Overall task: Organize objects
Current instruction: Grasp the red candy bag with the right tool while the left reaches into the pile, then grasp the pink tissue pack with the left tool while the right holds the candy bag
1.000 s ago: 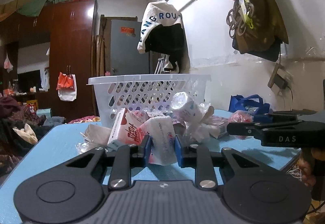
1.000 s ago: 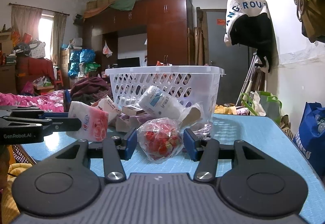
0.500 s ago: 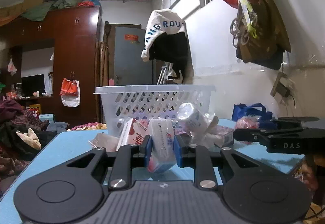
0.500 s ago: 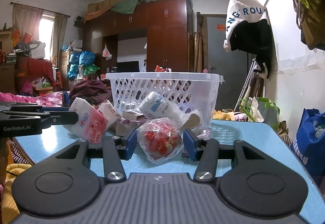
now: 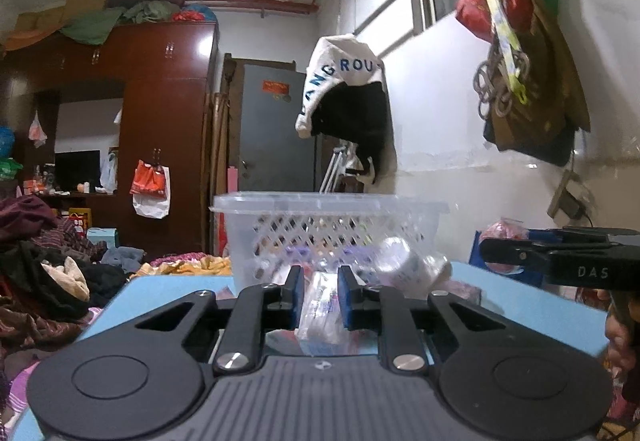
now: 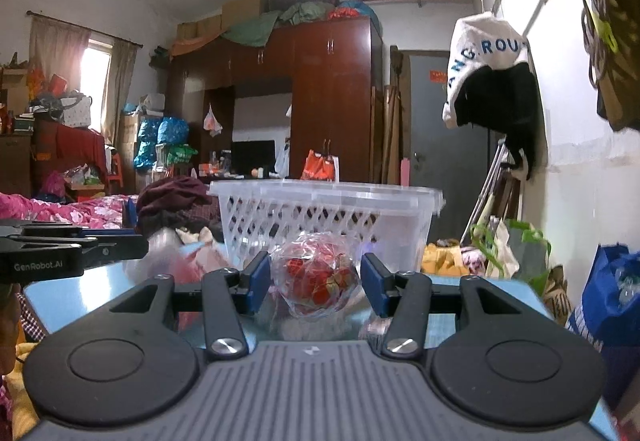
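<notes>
Raised since earlier, left gripper (image 5: 319,297) clamps one tissue pack (image 5: 320,315); right gripper (image 6: 316,283), part-open, grips one red-filled bag (image 6: 314,279); one basket (image 5: 328,219).

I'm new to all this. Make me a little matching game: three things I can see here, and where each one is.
Things:
1. tissue pack
2. bag of red sweets
3. basket

Places:
A. standing on the blue table
B. clamped in the left tool
C. between the right tool's pads

Pairs: 1-B, 2-C, 3-A
</notes>
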